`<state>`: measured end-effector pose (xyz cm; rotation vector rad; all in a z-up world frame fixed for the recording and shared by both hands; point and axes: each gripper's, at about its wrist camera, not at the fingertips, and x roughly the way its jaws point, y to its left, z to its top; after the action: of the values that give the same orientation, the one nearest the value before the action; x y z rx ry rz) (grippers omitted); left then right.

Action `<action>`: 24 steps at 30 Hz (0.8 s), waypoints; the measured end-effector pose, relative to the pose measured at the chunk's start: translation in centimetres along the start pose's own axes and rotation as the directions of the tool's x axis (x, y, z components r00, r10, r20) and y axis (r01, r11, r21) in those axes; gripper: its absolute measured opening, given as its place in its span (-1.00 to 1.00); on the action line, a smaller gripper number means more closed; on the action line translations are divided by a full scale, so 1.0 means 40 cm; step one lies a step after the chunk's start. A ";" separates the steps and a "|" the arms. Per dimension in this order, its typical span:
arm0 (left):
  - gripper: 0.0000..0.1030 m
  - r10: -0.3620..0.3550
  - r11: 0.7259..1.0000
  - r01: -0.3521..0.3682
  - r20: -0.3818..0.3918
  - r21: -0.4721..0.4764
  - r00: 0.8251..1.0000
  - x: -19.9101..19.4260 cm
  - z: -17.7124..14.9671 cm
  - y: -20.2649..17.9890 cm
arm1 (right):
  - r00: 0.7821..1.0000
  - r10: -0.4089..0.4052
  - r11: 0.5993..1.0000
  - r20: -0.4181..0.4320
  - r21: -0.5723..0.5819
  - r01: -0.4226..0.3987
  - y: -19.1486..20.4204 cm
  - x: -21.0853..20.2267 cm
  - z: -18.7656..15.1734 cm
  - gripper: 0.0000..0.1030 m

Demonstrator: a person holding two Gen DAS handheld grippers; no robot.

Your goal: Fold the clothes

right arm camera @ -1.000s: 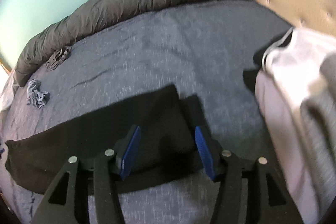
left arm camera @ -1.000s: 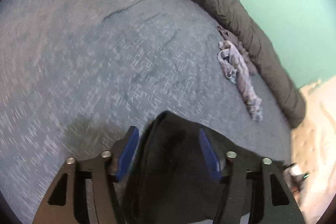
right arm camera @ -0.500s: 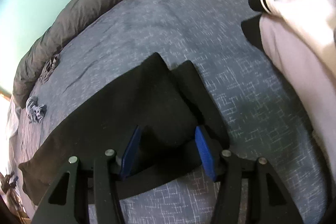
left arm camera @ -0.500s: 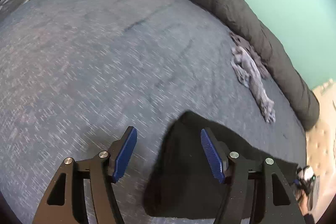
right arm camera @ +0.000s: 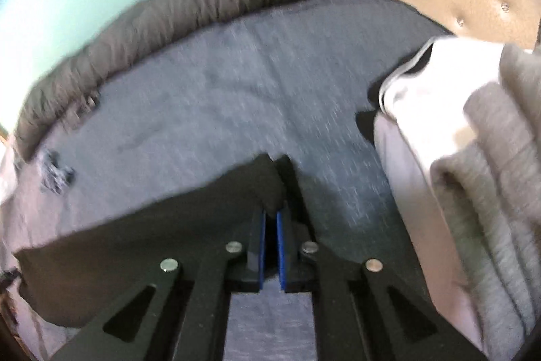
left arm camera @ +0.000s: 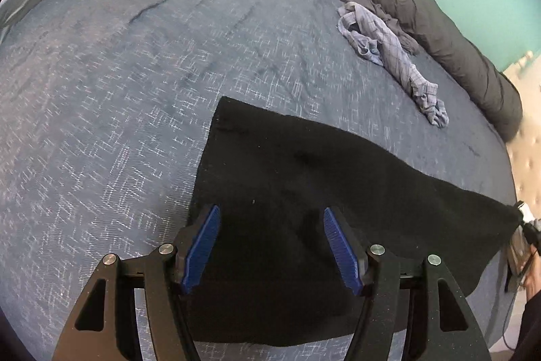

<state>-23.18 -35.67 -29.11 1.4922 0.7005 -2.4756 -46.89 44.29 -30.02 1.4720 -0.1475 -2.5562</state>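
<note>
The black garment (left arm camera: 304, 192) lies spread flat on the blue bedspread (left arm camera: 118, 90), near its front edge; the right gripper (right arm camera: 270, 219) has its pads clamped on a bunched corner of it; the left gripper (left arm camera: 270, 246) hangs above the cloth with jaws apart, gripping nothing; a crumpled checked garment (left arm camera: 389, 46) lies beside the grey rolled duvet (left arm camera: 422, 6) along the far edge
</note>
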 end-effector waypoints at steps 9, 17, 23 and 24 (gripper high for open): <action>0.31 -0.011 0.999 0.012 -0.019 0.032 1.000 -0.009 -0.005 -0.023 | 0.993 -0.106 0.994 -0.055 0.005 0.107 -0.030 0.072 -0.068 -0.19; 0.31 -0.009 0.999 0.010 -0.019 0.031 1.000 0.009 -0.009 -0.028 | 0.994 -0.054 0.991 0.094 -0.120 0.065 0.020 0.005 -0.005 -0.13; 0.32 -0.002 0.999 0.003 -0.015 0.041 1.000 0.015 -0.010 -0.046 | 0.998 -0.057 0.992 0.039 -0.114 0.061 0.042 0.091 0.032 -0.13; 0.32 -0.002 0.999 0.003 -0.015 0.046 1.000 0.016 -0.009 -0.049 | 0.997 -0.068 0.991 0.026 -0.110 0.070 0.038 0.108 0.037 -0.13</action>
<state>-23.91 -33.72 -29.21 1.5281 0.6523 -2.5013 -50.12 41.86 -32.65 1.4319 0.0424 -2.5894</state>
